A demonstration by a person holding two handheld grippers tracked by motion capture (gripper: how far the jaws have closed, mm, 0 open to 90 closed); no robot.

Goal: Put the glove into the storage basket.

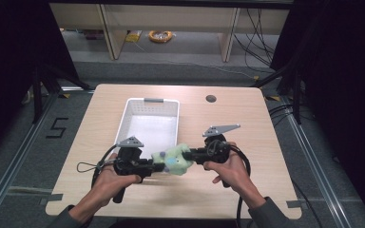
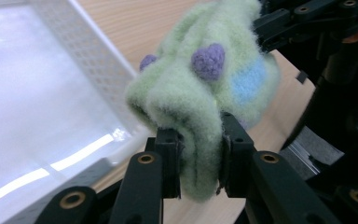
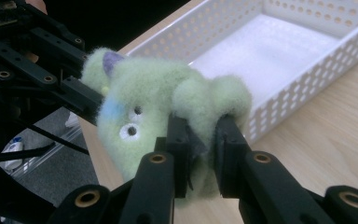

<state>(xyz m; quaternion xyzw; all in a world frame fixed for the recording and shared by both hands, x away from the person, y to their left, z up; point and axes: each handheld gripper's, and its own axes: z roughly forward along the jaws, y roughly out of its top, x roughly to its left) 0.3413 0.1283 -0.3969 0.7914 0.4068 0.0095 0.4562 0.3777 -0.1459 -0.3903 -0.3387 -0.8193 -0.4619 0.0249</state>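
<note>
Nearest the person, the left gripper (image 1: 158, 166) and right gripper (image 1: 188, 155) each pinch an end of a fuzzy green plush toy (image 1: 173, 160), held up between them just above the table (image 1: 247, 123) — soft, light and squashy, probably best gripped by a thick fold. Beyond it sits the white basket (image 1: 132, 105).

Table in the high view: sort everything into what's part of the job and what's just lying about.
In the job:
green fuzzy toy
left gripper, clamped on the toy
right gripper, clamped on the toy
white basket

Lying about:
yellow cable coil on the floor
floor mark "5"
</note>
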